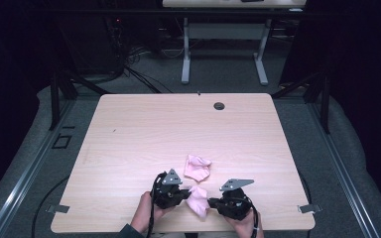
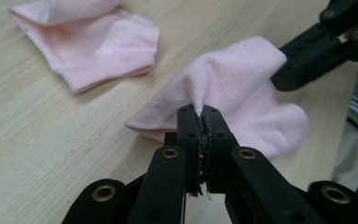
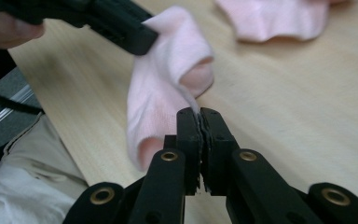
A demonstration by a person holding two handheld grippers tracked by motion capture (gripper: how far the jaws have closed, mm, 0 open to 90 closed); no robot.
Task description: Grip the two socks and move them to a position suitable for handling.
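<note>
I hold a pink sock (image 1: 197, 200) between my two grippers near my edge of the table (image 1: 129, 129). My left gripper (image 1: 182, 194) has its jaws closed tight on a pinched fold of the fabric at the sock's left side, and my right gripper (image 1: 212, 203) has its jaws shut on the sock's opposite edge, so the sock hangs between the two tips, just off the wood. In the left gripper view my left gripper (image 2: 199, 111) bites a raised ridge of the sock (image 2: 242, 88), and my right gripper's black jaws clamp its far corner. In the right gripper view my right gripper (image 3: 199, 112) nips the rim of the sock (image 3: 168, 84), and there the sock's open mouth shows as a rolled hollow, which the high view is too small to tell. A second pink sock (image 1: 197, 167) lies crumpled flat on the table just beyond the held one, apart from both grippers. A dark round hole (image 1: 219, 105) sits near the table's far edge.
</note>
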